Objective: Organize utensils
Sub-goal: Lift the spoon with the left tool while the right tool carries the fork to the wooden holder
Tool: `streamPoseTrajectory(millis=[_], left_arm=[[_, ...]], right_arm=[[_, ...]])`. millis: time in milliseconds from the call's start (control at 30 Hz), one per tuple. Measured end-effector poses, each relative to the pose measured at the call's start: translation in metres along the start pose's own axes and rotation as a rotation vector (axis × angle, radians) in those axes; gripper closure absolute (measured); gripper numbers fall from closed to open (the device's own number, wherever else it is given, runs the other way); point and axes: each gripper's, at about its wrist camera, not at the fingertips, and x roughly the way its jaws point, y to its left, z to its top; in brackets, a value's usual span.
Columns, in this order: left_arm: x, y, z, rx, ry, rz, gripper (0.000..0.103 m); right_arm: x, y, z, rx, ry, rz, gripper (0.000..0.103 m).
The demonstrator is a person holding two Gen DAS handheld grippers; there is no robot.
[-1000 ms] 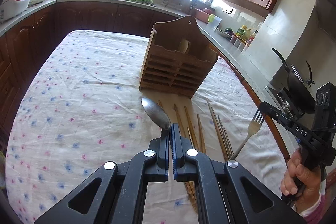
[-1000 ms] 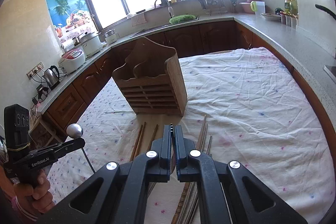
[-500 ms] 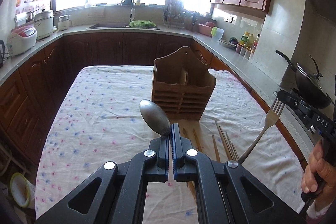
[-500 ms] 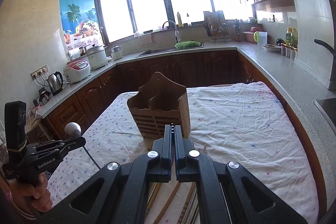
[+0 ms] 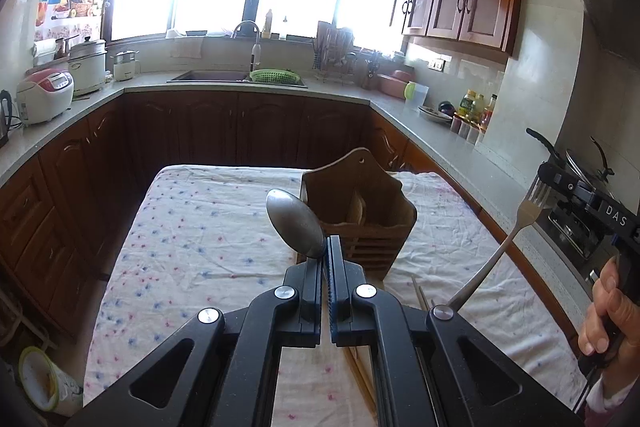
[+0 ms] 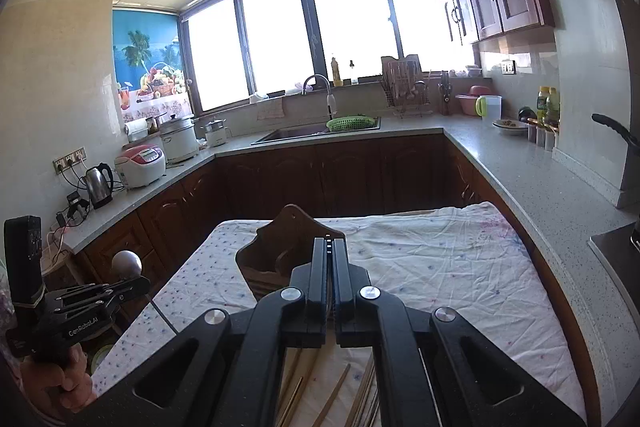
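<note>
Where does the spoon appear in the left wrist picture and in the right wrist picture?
Left wrist view: the spoon is at centre, its bowl rising from the shut left gripper.
Right wrist view: the spoon is at far left, only its bowl showing above the left gripper.
Shared landmark: the wooden utensil holder on the table.

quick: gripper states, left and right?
Left gripper: shut on the grey metal spoon, bowl sticking up.
Right gripper: shut on the silver metal fork, gripped at the tines.
</note>
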Motion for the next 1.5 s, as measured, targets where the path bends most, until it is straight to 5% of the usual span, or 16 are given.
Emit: streamPoseTrajectory(millis=[233,433,733,967,1367,1500], left_arm=[[0.021,0.010,0.050,0.009,-0.106,0.025,0.102],[0.077,0.008,0.076,0.018,-0.148,0.063,0.102],[0.195,0.007,0.064,-0.007,-0.030,0.076,0.102],[0.243,0.022,0.053,-0.027,0.075,0.038,0.102],[0.247,0.033,0.068,-0.031,0.096,0.034,0.101],[0.230,0.035,0.061,-0.059,0.110,0.024,0.096]], right_arm=[[0.021,-0.002,0.044,-0.012,-0.089,-0.034,0.101],[0.064,0.002,0.072,-0.066,-0.112,-0.082,0.101],[0.136,0.012,0.043,-0.144,-0.021,-0.089,0.101],[0.172,-0.002,0.010,-0.092,0.087,-0.013,0.101],[0.185,-0.012,0.002,-0.029,0.141,0.031,0.100],[0.183,-0.014,0.004,0.013,0.145,0.061,0.092]])
